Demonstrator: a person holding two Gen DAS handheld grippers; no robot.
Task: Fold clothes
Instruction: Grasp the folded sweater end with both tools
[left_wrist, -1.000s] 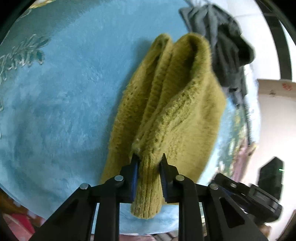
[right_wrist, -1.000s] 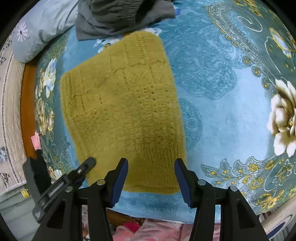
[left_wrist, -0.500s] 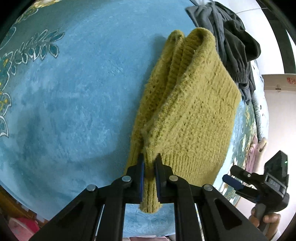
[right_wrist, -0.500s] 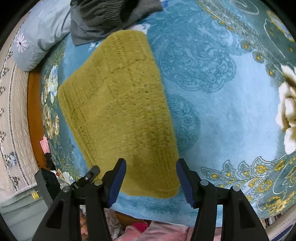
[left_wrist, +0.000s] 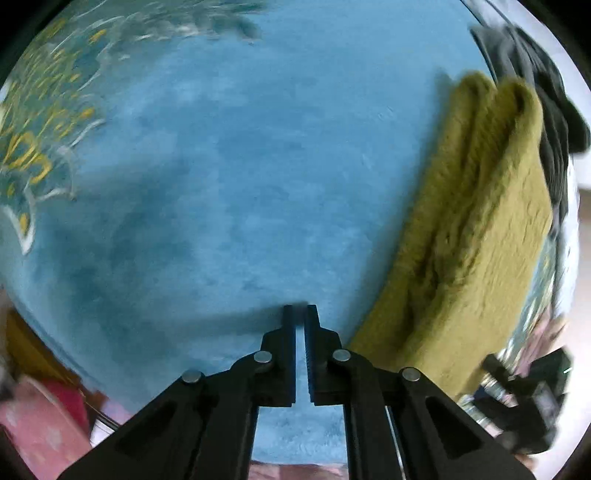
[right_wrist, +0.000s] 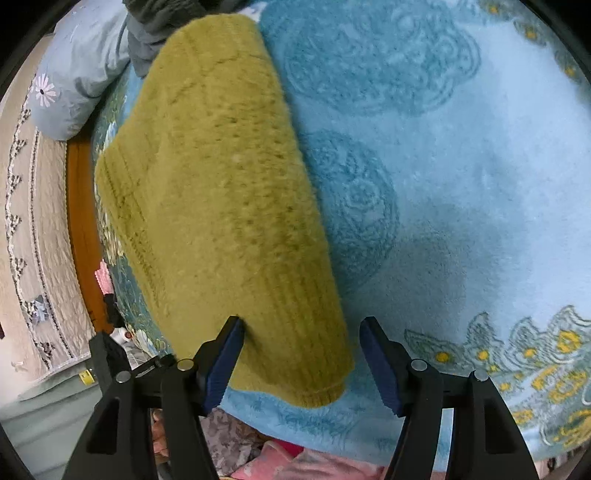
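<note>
While the sweater (right_wrist: 221, 206) lies folded into a thick, narrow stack on the blanket (right_wrist: 461, 166), the left gripper (left_wrist: 300, 312) hangs nearly closed and empty beside it; the right gripper (right_wrist: 301, 326), jaws spread, straddles its near hem; dark clothes (left_wrist: 546, 110) probably remain.

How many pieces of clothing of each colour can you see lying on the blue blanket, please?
Olive-yellow knitted sweater: 1
Dark grey garment, bunched behind the sweater: 1
Total: 2
</note>
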